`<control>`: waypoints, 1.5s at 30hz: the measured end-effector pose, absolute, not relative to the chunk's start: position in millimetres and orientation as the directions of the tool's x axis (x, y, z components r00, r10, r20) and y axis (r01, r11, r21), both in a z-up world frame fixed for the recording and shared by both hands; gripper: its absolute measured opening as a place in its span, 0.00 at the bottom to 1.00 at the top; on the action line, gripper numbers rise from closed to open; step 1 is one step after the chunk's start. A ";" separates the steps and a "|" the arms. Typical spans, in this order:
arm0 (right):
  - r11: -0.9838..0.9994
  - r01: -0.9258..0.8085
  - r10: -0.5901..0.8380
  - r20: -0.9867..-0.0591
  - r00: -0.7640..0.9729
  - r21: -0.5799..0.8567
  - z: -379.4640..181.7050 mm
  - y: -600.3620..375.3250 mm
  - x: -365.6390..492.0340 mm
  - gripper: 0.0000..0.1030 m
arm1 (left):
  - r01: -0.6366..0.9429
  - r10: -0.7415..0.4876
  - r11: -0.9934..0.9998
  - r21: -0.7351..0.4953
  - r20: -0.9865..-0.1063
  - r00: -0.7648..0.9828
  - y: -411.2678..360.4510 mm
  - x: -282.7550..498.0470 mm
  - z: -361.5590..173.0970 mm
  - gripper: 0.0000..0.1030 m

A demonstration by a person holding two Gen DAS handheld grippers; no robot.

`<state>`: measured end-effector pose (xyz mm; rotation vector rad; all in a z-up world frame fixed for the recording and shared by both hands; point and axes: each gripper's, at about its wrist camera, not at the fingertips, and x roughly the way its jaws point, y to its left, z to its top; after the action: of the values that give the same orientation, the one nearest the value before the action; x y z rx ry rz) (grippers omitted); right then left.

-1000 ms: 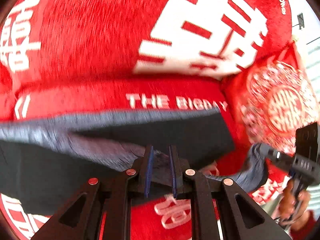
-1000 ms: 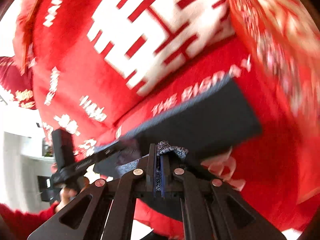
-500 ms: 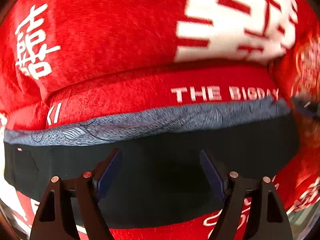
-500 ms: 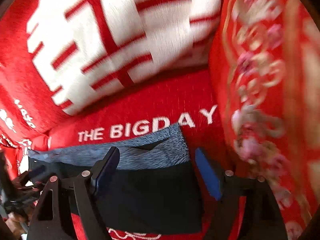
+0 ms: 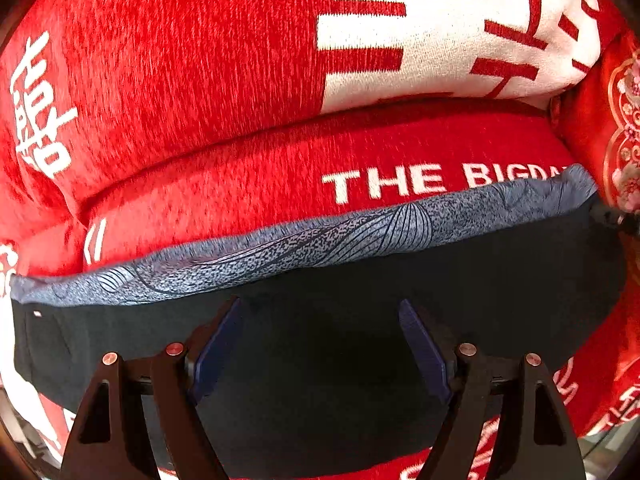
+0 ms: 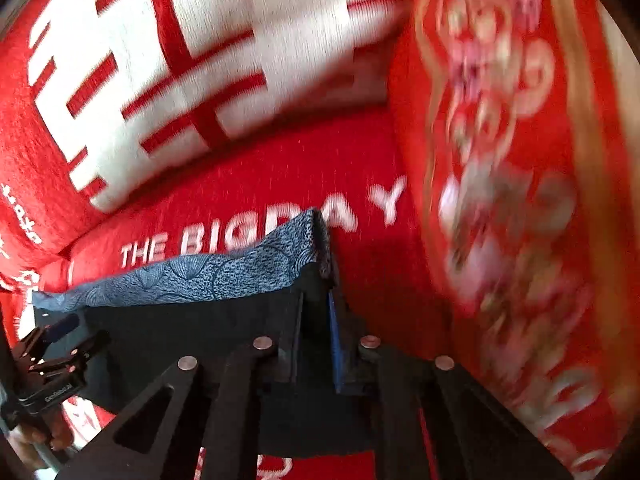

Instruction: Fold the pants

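Note:
The pants [image 5: 320,320] lie folded on the red cover: a dark navy panel with a grey-blue patterned band [image 5: 304,244] along the far edge. My left gripper [image 5: 320,344] is open, its jaws wide apart just over the dark panel, holding nothing. In the right wrist view the pants [image 6: 192,320] lie to the left, and my right gripper [image 6: 314,320] is shut on their right end, where the fabric stands up between the jaws. The left gripper [image 6: 52,344] shows at the left edge of that view.
A red plush cover with white "THE BIGDAY" lettering [image 5: 400,184] lies under the pants. A big red cushion with a white character [image 5: 440,32] stands behind. An embroidered red cushion [image 6: 500,160] stands close on the right.
Both grippers let go of the pants and opened about half a second ago. Since then my right gripper has shut on the pants' right end. My left gripper stays open.

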<state>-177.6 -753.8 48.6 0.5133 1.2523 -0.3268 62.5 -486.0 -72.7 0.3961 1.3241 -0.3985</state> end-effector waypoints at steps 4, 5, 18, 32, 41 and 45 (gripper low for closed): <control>0.792 0.583 0.063 -0.974 0.217 0.181 34.2 -767.8 -175.9 0.38 | 0.470 0.007 0.879 0.082 -0.987 0.158 -485.3 76.7 -92.8 0.78; 0.789 0.587 0.052 -0.971 0.233 0.183 41.3 -767.8 -179.4 0.38 | 0.447 -0.009 0.892 0.062 -0.988 0.156 -481.1 80.6 -88.5 0.78; 0.872 0.429 0.106 -0.946 0.306 0.236 19.8 -711.4 -141.1 0.37 | 0.295 0.026 0.951 0.095 -0.973 0.228 -427.9 148.1 -104.5 0.94; 0.873 0.453 0.065 -0.963 0.263 0.182 40.6 -708.1 -191.3 0.38 | 0.224 0.164 0.952 0.210 -0.964 0.208 -303.1 125.8 -100.1 0.96; 0.862 0.399 0.200 -0.934 0.297 0.312 67.7 -606.8 -200.4 0.47 | 0.185 0.144 0.964 0.192 -0.960 0.241 -259.0 124.3 -70.9 0.96; 0.790 0.362 0.399 -0.863 0.308 0.495 57.9 -525.9 -195.4 0.47 | 0.131 0.144 0.975 0.178 -0.961 0.235 -221.2 146.5 -73.5 0.96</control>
<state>-195.4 -525.9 57.9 0.7093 1.2892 0.0278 146.5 -221.2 -73.5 0.2399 1.3379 0.0092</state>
